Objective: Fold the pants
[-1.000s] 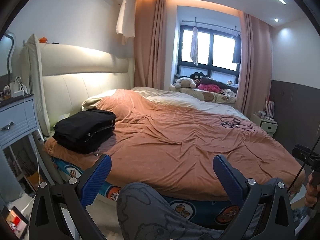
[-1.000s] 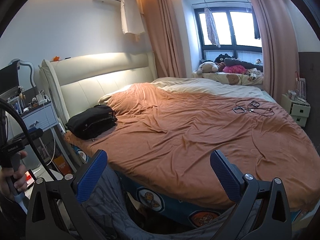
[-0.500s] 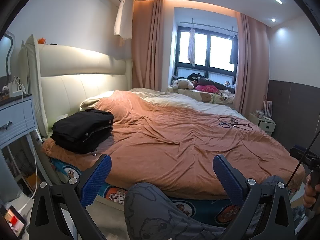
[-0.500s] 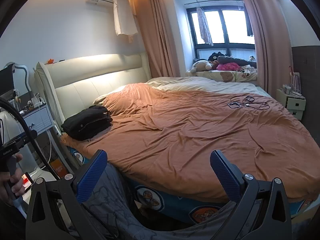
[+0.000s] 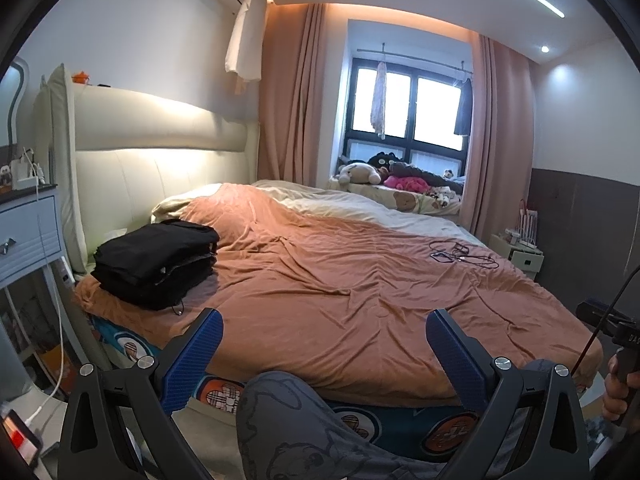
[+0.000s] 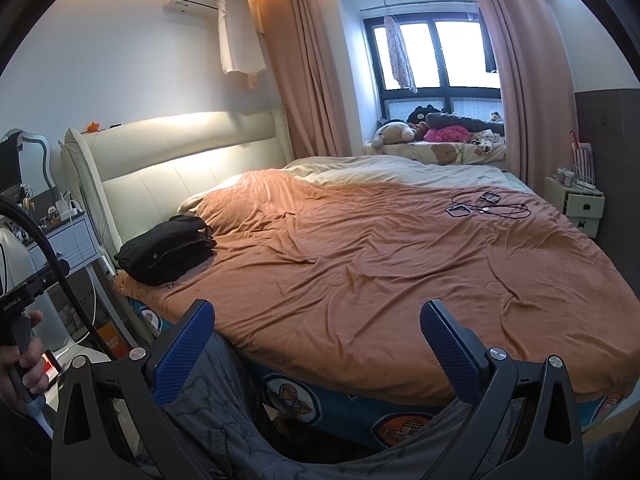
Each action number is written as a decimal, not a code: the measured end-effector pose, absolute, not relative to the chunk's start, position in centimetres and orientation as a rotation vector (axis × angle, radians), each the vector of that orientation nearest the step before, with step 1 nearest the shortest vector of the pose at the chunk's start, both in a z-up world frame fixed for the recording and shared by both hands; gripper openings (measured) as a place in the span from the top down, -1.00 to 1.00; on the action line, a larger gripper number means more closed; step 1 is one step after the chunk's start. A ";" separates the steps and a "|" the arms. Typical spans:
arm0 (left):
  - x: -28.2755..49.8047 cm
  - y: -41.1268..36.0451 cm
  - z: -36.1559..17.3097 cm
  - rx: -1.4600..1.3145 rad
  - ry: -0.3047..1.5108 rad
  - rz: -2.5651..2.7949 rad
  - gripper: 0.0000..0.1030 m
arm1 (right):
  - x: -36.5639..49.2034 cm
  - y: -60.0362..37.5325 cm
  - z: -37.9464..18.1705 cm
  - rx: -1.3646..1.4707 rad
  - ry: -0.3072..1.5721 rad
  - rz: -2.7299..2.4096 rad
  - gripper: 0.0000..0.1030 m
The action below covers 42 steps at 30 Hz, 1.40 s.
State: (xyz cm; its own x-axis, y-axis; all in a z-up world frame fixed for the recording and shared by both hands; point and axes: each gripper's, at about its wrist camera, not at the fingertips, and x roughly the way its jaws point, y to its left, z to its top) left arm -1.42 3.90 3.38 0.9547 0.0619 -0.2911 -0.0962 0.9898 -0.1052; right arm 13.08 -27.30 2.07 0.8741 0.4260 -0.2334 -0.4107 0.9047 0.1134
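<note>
Pants (image 5: 154, 262), black and folded, sit stacked near the headboard; I hold the left gripper (image 5: 324, 338) and right gripper (image 6: 316, 330) released, empty, short of the bed (image 6: 400, 260).

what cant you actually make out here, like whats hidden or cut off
- Folded black pants stack: piece count and underside unclear in both views; the layers merge.
- Tangled black cables on the orange bedspread: too small to identify.
- Right gripper: cut off by the left view's edge.
</note>
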 end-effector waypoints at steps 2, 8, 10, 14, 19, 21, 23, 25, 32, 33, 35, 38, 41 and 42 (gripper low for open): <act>-1.4 3.7 3.3 -0.115 0.289 0.076 -0.99 | 13.1 -27.4 2.1 0.061 0.257 0.432 -1.00; -1.5 3.4 3.3 -0.103 0.281 0.062 -0.99 | 13.1 -27.8 2.2 0.065 0.255 0.409 -1.00; -1.5 3.1 3.5 -0.090 0.270 0.063 -0.99 | 13.0 -27.8 2.2 0.063 0.254 0.401 -1.00; -1.4 2.5 3.8 -0.086 0.255 0.047 -0.99 | 13.0 -27.8 2.2 0.061 0.249 0.389 -1.00; -1.2 2.5 3.6 -0.092 0.259 0.040 -0.99 | 13.0 -27.9 2.2 0.055 0.247 0.374 -1.00; -1.1 2.5 3.4 -0.095 0.266 0.038 -0.99 | 12.9 -28.0 2.2 0.055 0.245 0.372 -1.00; -1.1 2.5 3.3 -0.094 0.268 0.039 -0.99 | 12.9 -28.0 2.2 0.058 0.245 0.370 -1.00; -1.1 2.4 3.3 -0.092 0.269 0.041 -0.99 | 12.9 -28.1 2.1 0.059 0.244 0.368 -1.00; -0.9 2.5 3.3 -0.099 0.277 0.040 -0.99 | 13.0 -28.3 2.0 0.061 0.242 0.351 -1.00; -0.9 2.4 3.3 -0.099 0.278 0.040 -0.99 | 13.1 -28.4 2.0 0.063 0.241 0.350 -1.00; -0.8 2.4 3.3 -0.102 0.282 0.037 -0.99 | 13.1 -28.5 1.9 0.062 0.243 0.351 -1.00; -0.8 2.4 3.2 -0.100 0.281 0.039 -0.99 | 13.2 -28.6 1.8 0.060 0.245 0.352 -1.00; -0.8 2.6 3.2 -0.104 0.280 0.035 -0.99 | 13.3 -28.8 1.8 0.061 0.244 0.349 -1.00; -0.8 2.6 3.2 -0.104 0.281 0.034 -0.99 | 13.3 -28.9 1.8 0.063 0.244 0.348 -1.00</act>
State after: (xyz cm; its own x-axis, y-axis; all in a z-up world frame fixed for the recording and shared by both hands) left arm -0.78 2.64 3.19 0.9601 0.0194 -0.2788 -0.0485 0.9940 -0.0977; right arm 13.33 -28.88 1.81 0.9109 0.3451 -0.2261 -0.3301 0.9384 0.1025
